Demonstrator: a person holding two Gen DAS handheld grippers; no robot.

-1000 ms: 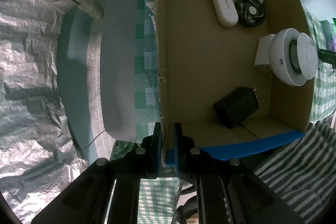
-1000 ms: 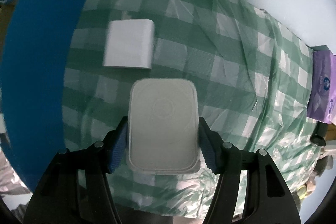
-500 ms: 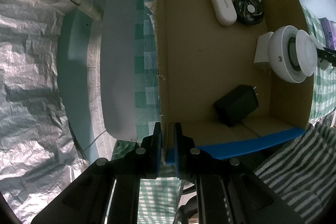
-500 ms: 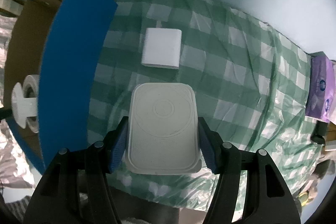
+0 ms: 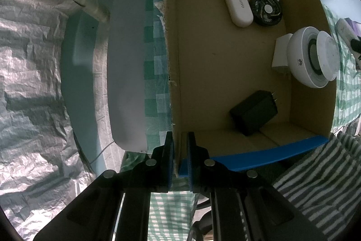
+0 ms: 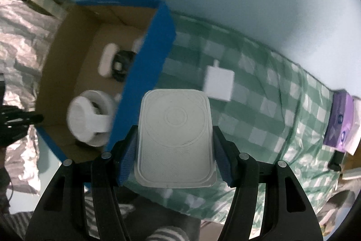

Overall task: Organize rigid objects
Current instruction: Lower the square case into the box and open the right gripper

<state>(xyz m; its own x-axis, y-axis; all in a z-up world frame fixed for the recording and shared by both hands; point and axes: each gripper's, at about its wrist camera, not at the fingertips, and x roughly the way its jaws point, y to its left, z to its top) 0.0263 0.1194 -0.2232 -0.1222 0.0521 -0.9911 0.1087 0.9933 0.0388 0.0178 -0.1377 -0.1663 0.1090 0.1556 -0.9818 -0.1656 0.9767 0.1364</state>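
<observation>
My left gripper [image 5: 179,146] is shut on the near corner wall of the open cardboard box [image 5: 173,60]. Inside the box lie a white oval case [image 5: 238,6], a black fan [image 5: 267,8], a white round speaker [image 5: 311,60], a white adapter [image 5: 281,53] and a black charger [image 5: 253,112]. My right gripper [image 6: 174,146] is shut on a white rounded rectangular device [image 6: 174,139], held above the checked cloth just right of the box's blue wall [image 6: 144,73]. A white square charger [image 6: 218,83] lies on the cloth beyond it.
The green checked tablecloth [image 6: 270,110] covers the table. A purple packet [image 6: 338,121] lies at its right edge. Crinkled silver foil [image 5: 29,83] is left of the table. A striped cloth [image 5: 315,173] lies at the near right.
My right gripper has risen and swung left with the white device, so the box and its contents have come into its view. The left gripper holds the box wall unchanged.
</observation>
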